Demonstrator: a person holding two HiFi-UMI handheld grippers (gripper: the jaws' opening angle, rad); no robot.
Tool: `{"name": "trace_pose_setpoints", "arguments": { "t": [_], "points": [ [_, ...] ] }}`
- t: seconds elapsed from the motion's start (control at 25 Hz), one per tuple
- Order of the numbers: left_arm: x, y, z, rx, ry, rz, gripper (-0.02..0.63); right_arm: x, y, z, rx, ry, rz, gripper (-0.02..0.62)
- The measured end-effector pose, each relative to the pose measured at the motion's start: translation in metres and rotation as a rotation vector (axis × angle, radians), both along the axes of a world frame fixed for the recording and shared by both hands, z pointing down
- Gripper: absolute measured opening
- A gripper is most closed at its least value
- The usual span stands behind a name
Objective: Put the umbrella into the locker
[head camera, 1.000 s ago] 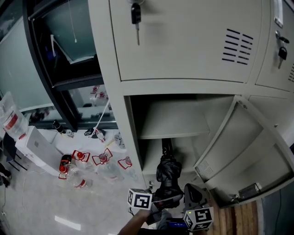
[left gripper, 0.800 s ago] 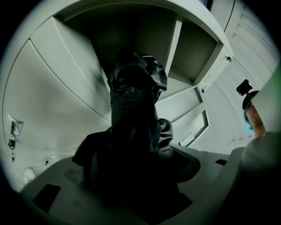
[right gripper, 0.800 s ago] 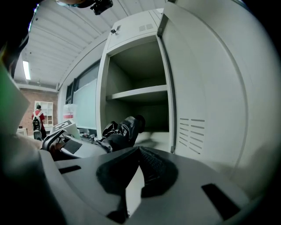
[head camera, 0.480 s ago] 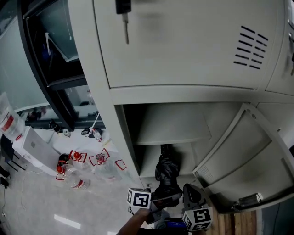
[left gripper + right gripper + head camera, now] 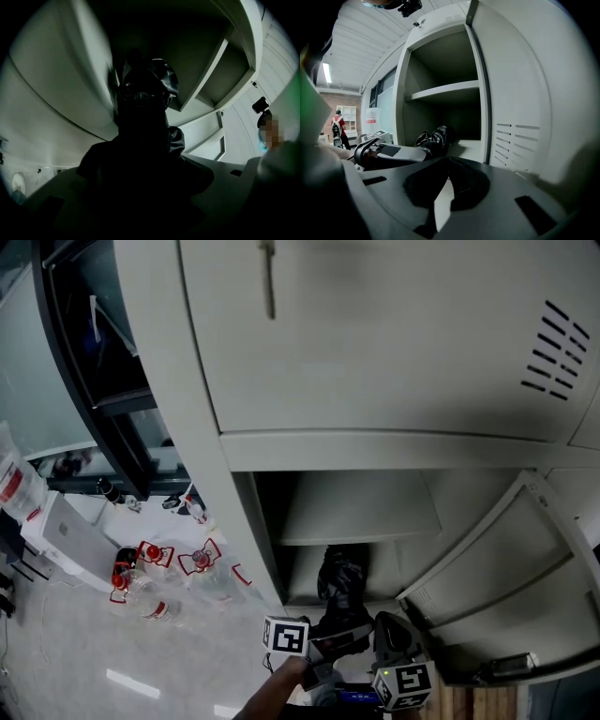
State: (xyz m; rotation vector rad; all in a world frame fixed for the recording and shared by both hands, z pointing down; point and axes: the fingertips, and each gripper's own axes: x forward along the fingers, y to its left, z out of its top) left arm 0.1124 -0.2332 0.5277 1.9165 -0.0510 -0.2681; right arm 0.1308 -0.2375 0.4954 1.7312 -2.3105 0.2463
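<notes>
A black folded umbrella (image 5: 341,579) pokes into the lower space of the open grey locker (image 5: 234,451), under its inner shelf (image 5: 361,514). My left gripper (image 5: 335,638) is shut on the umbrella's near end. In the left gripper view the umbrella (image 5: 145,103) fills the middle and hides the left gripper (image 5: 145,192) jaws in shadow. My right gripper (image 5: 389,638) stays just right of it, outside the locker, shut with nothing held. In the right gripper view its jaws meet at the right gripper (image 5: 444,187). The umbrella (image 5: 435,137) lies on the locker floor behind the left gripper (image 5: 379,152).
The locker door (image 5: 511,563) stands swung open to the right. A key (image 5: 270,282) hangs from the shut door above. Several water bottles (image 5: 159,577) and a white box (image 5: 66,531) lie on the floor at left. A person (image 5: 336,127) stands far off.
The head view has drawn nearer to the locker and tilted up. The umbrella has slid further in under the shelf, the left gripper still holding it.
</notes>
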Motion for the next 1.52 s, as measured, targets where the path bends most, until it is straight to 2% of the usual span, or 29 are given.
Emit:
{"name": "trace_pose_setpoints", "arguments": {
  "t": [0.2, 0.32, 0.6, 0.8, 1.16, 1.36, 1.52],
  "points": [
    [0.001, -0.007, -0.004, -0.11, 0.095, -0.005, 0.281, -0.002, -0.004, -0.003, 0.007, 0.005, -0.006, 0.001],
    [0.003, -0.012, -0.01, -0.131, 0.148, -0.001, 0.281, -0.001, -0.003, -0.001, 0.003, 0.008, -0.009, 0.002],
    [0.006, -0.013, -0.013, -0.155, 0.158, 0.022, 0.301, 0.001, 0.004, -0.002, 0.009, 0.011, -0.009, 0.0],
    [0.002, -0.014, -0.013, -0.206, 0.206, -0.014, 0.316, -0.006, 0.009, -0.004, 0.015, 0.005, -0.022, 0.002],
    [-0.019, -0.015, -0.01, -0.208, 0.196, -0.131, 0.327, -0.013, 0.024, -0.012, 0.03, 0.004, -0.027, 0.002],
    [-0.032, -0.007, -0.011, -0.236, 0.201, -0.178, 0.327, -0.016, 0.033, -0.018, 0.051, 0.012, -0.028, 0.002],
    [-0.045, -0.002, -0.002, -0.198, 0.13, -0.224, 0.327, -0.023, 0.041, -0.019, 0.058, 0.009, -0.044, 0.002]
  ]
}}
